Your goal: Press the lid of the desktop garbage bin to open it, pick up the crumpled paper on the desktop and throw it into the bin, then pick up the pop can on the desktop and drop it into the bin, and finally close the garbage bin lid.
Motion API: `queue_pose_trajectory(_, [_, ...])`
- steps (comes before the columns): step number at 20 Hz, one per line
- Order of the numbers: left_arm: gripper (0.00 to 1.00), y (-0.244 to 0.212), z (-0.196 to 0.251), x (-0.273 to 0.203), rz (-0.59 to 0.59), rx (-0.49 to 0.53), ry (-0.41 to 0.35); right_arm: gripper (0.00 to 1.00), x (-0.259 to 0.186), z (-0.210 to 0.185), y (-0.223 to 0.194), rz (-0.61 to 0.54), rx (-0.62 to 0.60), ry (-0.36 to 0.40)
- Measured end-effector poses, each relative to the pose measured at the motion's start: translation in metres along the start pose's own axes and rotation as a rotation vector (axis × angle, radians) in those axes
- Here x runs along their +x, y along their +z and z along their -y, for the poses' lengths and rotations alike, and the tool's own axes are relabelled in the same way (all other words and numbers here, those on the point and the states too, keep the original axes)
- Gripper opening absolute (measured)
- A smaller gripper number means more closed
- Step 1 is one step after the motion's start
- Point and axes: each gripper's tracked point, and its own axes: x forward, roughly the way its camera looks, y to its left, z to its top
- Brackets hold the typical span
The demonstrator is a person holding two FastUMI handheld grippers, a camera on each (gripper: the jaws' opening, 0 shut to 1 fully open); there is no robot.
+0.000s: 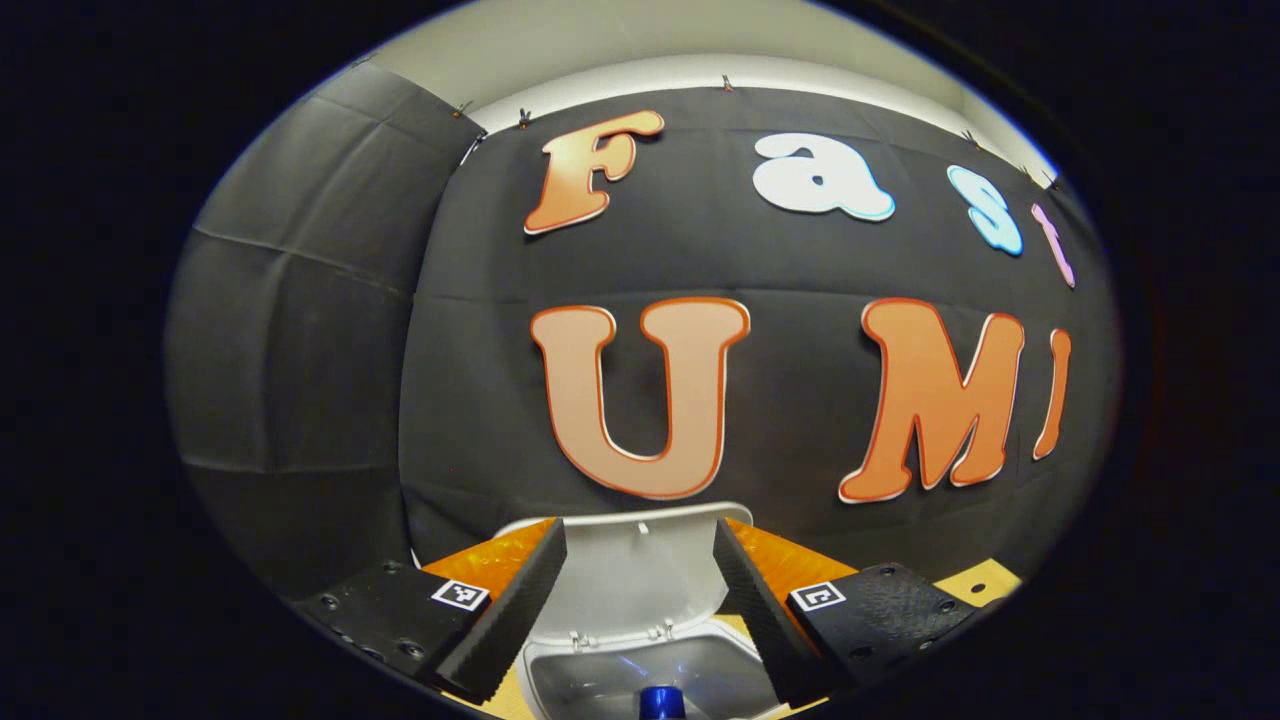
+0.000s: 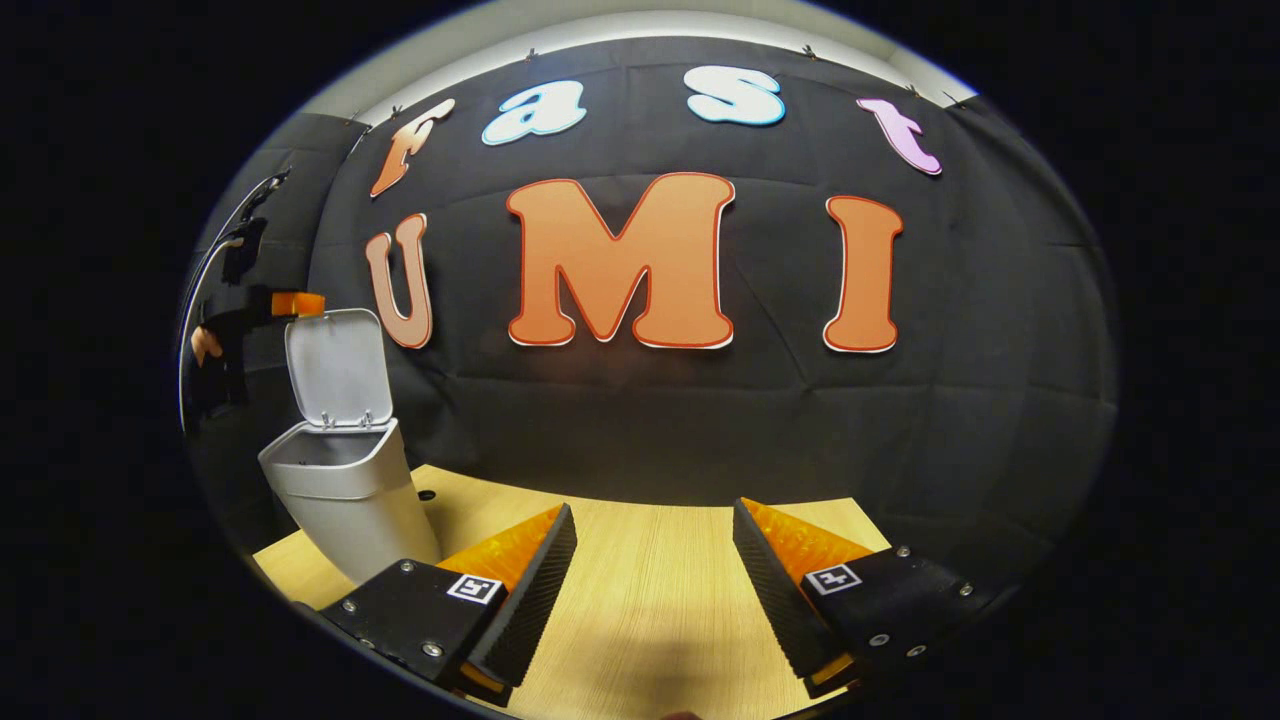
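Black cloth backs the light wooden table (image 2: pixel 650 600). Left tongs (image 1: pixel 640 600), open, hang over the white plastic bin (image 1: pixel 640 670) holding a blue can (image 1: pixel 661 702); its lid (image 1: pixel 640 575) needs closing. Right tongs (image 2: pixel 655 590) idle, open.

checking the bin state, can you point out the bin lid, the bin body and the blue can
bin lid (image 2: pixel 335 365), right gripper view, inner face of the raised lid
bin body (image 2: pixel 355 500), right gripper view, front wall
blue can (image 1: pixel 661 703), left gripper view, its top, seen inside the open bin

left gripper view hangs close above the open bin (image 1: pixel 640 640) — right gripper view faces it (image 2: pixel 345 470) from afar.
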Motion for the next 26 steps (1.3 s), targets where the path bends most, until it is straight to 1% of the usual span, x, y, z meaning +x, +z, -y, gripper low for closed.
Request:
queue_pose_trajectory(1, [0.92, 0.010, -0.007, 0.007, 0.010, 0.001, 0.015, 0.94, -0.001, 0.002, 0.001, 0.004, 0.001, 0.000])
queue_pose_trajectory(3, [0.92, 0.025, -0.014, 0.022, 0.013, 0.010, 0.040, 0.94, -0.003, 0.005, 0.002, 0.007, 0.003, -0.003])
queue_pose_trajectory(5, [0.93, 0.026, -0.017, 0.045, -0.025, 0.013, 0.040, 0.94, -0.005, 0.007, 0.003, 0.010, 0.007, -0.004])
queue_pose_trajectory(8, [0.93, 0.001, -0.024, 0.071, -0.136, -0.009, 0.048, 0.94, -0.008, 0.011, 0.006, 0.021, 0.008, -0.009])
queue_pose_trajectory(11, [0.93, -0.026, -0.027, 0.083, -0.233, -0.009, 0.044, 0.94, -0.009, 0.015, 0.005, 0.021, 0.012, -0.015])
queue_pose_trajectory(13, [0.94, -0.038, -0.020, 0.080, -0.276, -0.046, 0.021, 0.94, -0.009, 0.021, 0.003, 0.020, 0.018, -0.029])
queue_pose_trajectory(15, [0.94, -0.051, -0.013, 0.071, -0.331, -0.052, 0.000, 0.94, -0.008, 0.018, -0.003, 0.005, 0.028, -0.024])
queue_pose_trajectory(19, [0.94, -0.077, 0.007, 0.049, -0.415, -0.033, -0.056, 0.94, -0.004, 0.014, -0.003, 0.009, 0.021, -0.012])
queue_pose_trajectory(22, [0.95, -0.100, 0.025, 0.022, -0.471, -0.021, -0.097, 0.94, 0.000, 0.011, -0.005, 0.002, 0.024, -0.003])
queue_pose_trajectory(24, [0.94, -0.115, 0.033, 0.006, -0.489, 0.003, -0.110, 0.94, 0.001, 0.008, -0.007, -0.001, 0.022, 0.004])
queue_pose_trajectory(26, [0.95, -0.135, 0.037, -0.010, -0.497, 0.026, -0.104, 0.94, 0.003, 0.007, -0.007, -0.001, 0.021, 0.010])
